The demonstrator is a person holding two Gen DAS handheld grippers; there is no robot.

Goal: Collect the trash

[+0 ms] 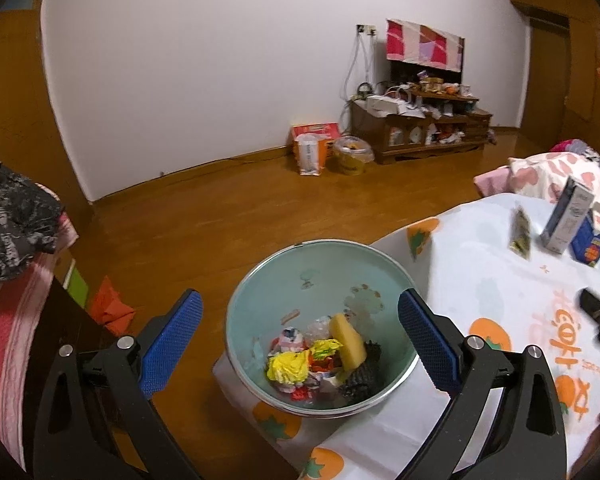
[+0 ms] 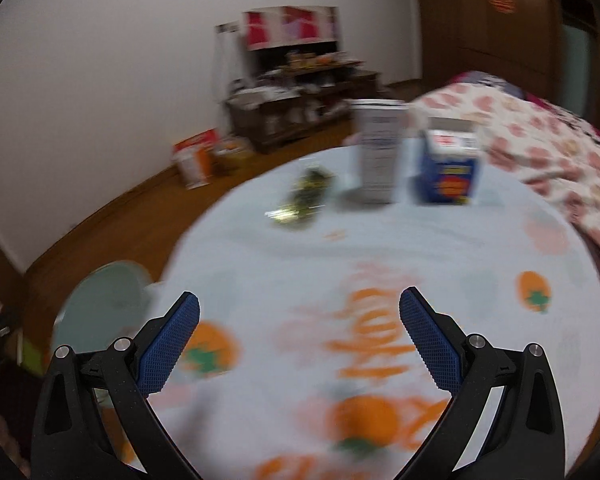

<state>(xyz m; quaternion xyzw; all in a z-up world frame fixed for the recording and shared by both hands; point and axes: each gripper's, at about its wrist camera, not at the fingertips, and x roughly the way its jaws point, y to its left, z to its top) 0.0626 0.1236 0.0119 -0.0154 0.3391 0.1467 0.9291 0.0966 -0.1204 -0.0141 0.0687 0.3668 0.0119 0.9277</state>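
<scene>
Left tongs point(image 1: 300, 316) over trash-filled bin point(image 1: 260, 276)

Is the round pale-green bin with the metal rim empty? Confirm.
No: the round pale-green bin holds crumpled yellow paper, a yellow sponge and other scraps.

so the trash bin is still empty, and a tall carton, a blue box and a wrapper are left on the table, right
Not quite. The trash bin is not empty: the left wrist view shows crumpled yellow paper, a yellow sponge and other scraps at its bottom. The rest holds: the tall carton, the blue box and the wrapper sit on the table, as the right wrist view shows.
</scene>
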